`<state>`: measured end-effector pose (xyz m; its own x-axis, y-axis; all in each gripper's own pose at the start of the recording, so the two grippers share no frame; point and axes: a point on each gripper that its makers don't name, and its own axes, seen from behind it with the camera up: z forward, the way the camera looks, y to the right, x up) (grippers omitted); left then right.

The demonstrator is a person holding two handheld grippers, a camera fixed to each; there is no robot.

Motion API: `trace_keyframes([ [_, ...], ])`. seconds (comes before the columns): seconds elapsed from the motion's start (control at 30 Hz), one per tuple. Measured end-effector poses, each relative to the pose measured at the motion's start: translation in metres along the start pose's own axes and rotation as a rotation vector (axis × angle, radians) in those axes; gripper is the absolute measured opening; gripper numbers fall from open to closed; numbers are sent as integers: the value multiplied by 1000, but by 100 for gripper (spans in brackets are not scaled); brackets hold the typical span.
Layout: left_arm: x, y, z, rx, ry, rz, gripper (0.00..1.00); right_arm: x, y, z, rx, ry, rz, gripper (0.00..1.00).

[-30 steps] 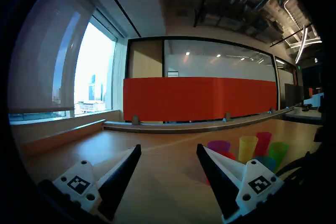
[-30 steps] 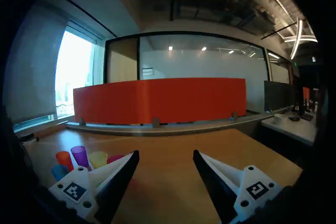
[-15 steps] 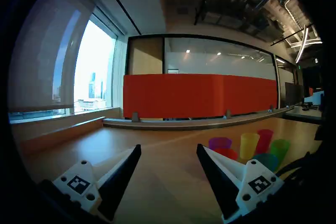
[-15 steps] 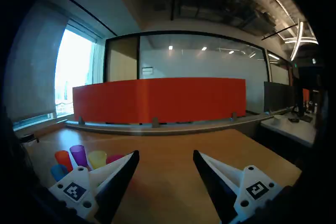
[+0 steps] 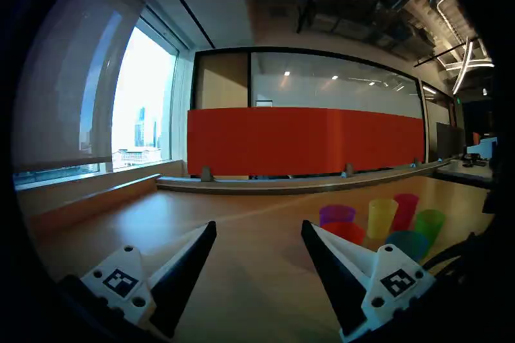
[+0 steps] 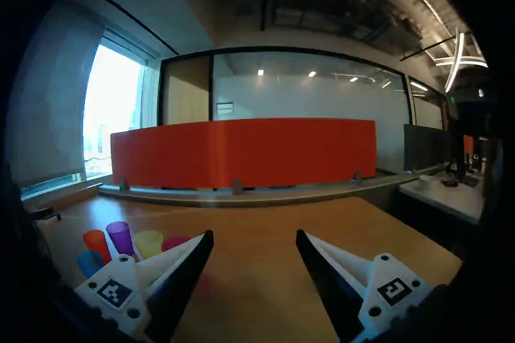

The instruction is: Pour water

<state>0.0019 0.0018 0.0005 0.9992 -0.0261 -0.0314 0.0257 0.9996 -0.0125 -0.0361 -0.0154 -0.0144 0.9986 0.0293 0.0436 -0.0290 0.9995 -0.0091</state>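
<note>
Wooden table (image 5: 257, 240); cups (image 5: 381, 216) more exposed than before.

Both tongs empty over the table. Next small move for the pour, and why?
Probably swing the left tongs to their right, toward the cups. The left and the right tongs both stand open and hold nothing, and the cups stand beside the left gap, not in it, so none can be gripped yet. Which cup holds water cannot be told.

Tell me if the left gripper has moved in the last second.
Yes: left gripper tipped slightly downward; the orange partition sits higher in its view.
</note>
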Motion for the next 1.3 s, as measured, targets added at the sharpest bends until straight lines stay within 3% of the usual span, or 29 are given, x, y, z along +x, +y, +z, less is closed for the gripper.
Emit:
trace_keyframes([
  [0.47, -1, 1, 1, -1, -1, 3, 98, 1, 3, -7, 3, 13, -6, 99],
  [0.8, -1, 2, 1, -1, -1, 3, 99, 6, 14, -17, -3, 65, -30, 99],
  [1.3, -1, 2, 1, -1, -1, 3, 98, -10, 7, -3, 21, 113, -30, 99],
])
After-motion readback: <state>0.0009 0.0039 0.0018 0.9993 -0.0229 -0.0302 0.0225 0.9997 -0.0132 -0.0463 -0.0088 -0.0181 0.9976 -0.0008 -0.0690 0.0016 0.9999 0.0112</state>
